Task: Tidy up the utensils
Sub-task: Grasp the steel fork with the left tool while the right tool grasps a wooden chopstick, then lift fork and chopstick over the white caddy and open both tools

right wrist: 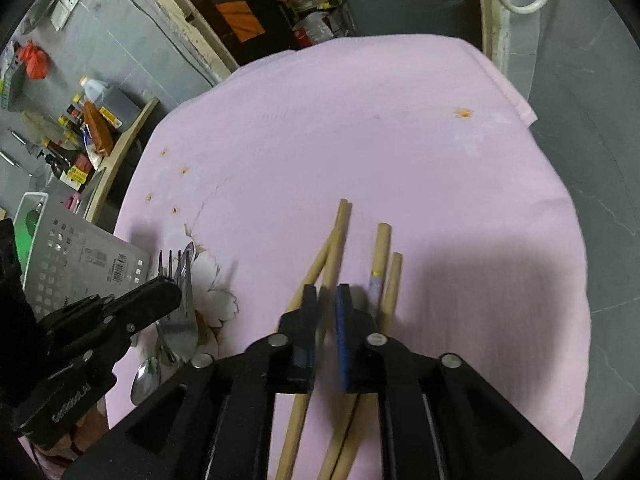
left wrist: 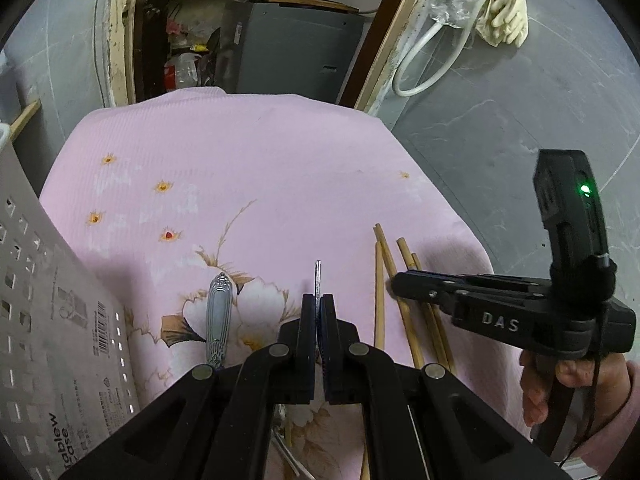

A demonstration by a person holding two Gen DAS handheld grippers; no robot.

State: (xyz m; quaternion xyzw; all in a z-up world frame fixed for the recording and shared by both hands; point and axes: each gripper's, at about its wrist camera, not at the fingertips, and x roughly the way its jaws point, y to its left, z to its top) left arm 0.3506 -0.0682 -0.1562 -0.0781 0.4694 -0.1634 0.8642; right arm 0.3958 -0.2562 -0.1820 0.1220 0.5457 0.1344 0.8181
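My left gripper is shut on a thin metal utensil handle that sticks up edge-on between its pads; in the right wrist view this is a fork held over the pink cloth. A second silver handle lies on the cloth to its left. A spoon lies near the cloth's front edge. Several wooden chopsticks lie on the cloth. My right gripper hovers over them with its jaws a little apart around one chopstick; it also shows in the left wrist view.
A grey perforated utensil holder lies tilted at the left edge of the cloth-covered table; it also shows in the right wrist view. A shelf of sauce bottles stands to the far left. Grey floor surrounds the table.
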